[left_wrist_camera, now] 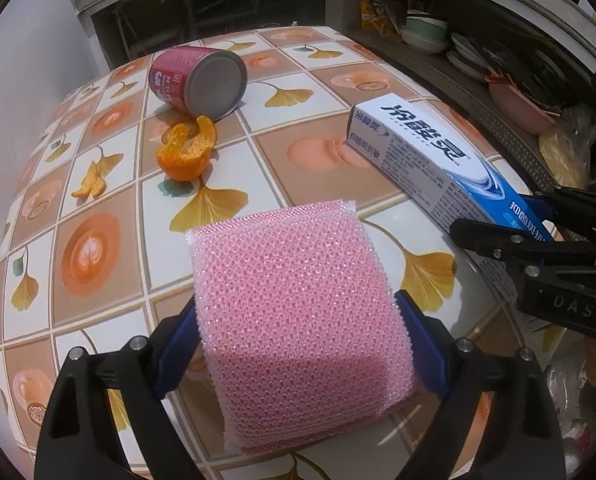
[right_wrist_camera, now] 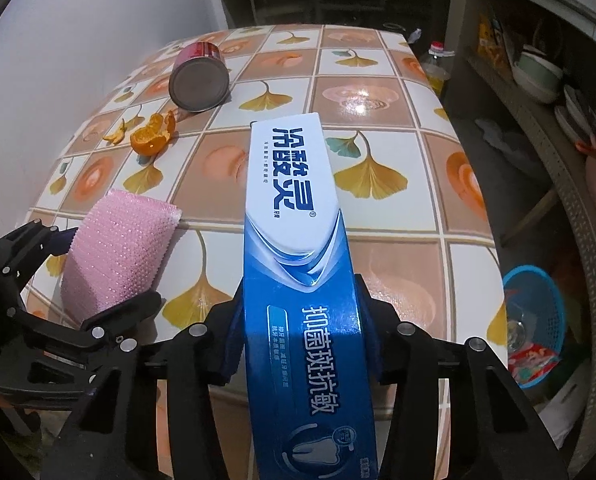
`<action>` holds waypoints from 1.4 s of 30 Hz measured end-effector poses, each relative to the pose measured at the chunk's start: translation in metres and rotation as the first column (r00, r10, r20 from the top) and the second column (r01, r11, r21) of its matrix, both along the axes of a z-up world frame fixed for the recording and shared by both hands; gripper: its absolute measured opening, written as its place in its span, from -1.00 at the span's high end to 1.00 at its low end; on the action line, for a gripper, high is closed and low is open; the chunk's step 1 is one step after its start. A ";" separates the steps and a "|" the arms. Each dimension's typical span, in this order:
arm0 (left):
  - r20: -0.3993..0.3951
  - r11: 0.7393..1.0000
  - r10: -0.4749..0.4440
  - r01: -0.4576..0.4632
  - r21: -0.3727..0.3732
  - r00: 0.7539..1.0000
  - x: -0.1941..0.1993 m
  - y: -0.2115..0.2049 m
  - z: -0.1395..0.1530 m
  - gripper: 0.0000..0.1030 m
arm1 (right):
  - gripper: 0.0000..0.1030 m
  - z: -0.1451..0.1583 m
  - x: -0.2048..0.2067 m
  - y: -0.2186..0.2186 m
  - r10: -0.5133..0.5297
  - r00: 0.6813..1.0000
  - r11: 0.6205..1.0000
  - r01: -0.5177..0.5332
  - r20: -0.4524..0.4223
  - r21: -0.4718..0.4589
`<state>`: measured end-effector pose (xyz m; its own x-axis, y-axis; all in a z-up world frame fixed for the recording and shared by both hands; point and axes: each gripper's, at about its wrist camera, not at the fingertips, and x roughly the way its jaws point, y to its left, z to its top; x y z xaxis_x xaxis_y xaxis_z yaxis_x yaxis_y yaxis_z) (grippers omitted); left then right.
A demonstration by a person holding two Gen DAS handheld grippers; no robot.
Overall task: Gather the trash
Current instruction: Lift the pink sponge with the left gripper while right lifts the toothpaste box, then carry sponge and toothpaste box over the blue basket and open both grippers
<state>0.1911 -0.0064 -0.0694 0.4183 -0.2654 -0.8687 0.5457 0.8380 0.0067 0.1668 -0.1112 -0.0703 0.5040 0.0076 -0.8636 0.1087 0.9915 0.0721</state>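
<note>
pink mesh: sponge point(left_wrist_camera: 298, 312) pressed on both sides between blue pads of left gripper point(left_wrist_camera: 298, 344); jaws wide, filled by sponge; raised end tilted off tablecloth
blue-white carton: toothpaste box point(right_wrist_camera: 298, 248) clamped at printed blue end by right gripper point(right_wrist_camera: 302, 336); jaws at middling width, pads against both long sides; white end pointing out over table
grip check: both loads look seated; for box, keep squeeze light, carton sides likely to buckle; for sponge, soft body likely to slip, so keep pads centred
beside jaws: grippers near each other, sponge just left of box; lift straight, avoid crossing
left on table: can point(left_wrist_camera: 198, 80) on its side, well apart toward far edge; orange peel point(left_wrist_camera: 188, 148) just in front of it; small peel scrap point(left_wrist_camera: 90, 186) nearby
bin: blue basket point(right_wrist_camera: 538, 320) on floor past right table edge, some rubbish inside; likely drop point
edges: table edge point(right_wrist_camera: 478, 216) close on right; shelf with bowls point(right_wrist_camera: 538, 76) beyond; wall on left
open room: bare cloth between jaws and can; clear gap from table edge to basket
</note>
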 end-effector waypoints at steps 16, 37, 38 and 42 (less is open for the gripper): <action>-0.003 0.999 0.008 -0.009 -0.050 1.000 0.000 0.007 0.009 -0.68 | 0.17 0.012 -0.012 -0.016 -0.048 0.998 0.997 0.045 0.041 0.063; 0.050 0.909 -0.321 0.323 -0.265 0.946 -0.012 -0.115 0.103 -0.68 | 0.17 0.066 -0.115 -0.112 -0.354 0.907 0.934 0.331 0.227 0.131; 0.046 0.899 -0.346 0.345 -0.271 0.937 -0.013 -0.129 0.106 -0.68 | 0.17 0.067 -0.127 -0.128 -0.397 0.888 0.917 0.374 0.232 0.138; 0.006 0.848 -0.462 0.444 -0.289 0.887 -0.021 -0.197 0.108 -0.68 | 0.17 0.059 -0.166 -0.176 -0.534 0.818 0.845 0.503 0.216 0.181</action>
<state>0.1698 -0.2036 0.0387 0.1415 -0.6435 -0.7523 0.8566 0.4605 -0.2328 0.0012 -0.2872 -0.0113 0.6570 -0.2283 -0.7185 0.5679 0.7766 0.2725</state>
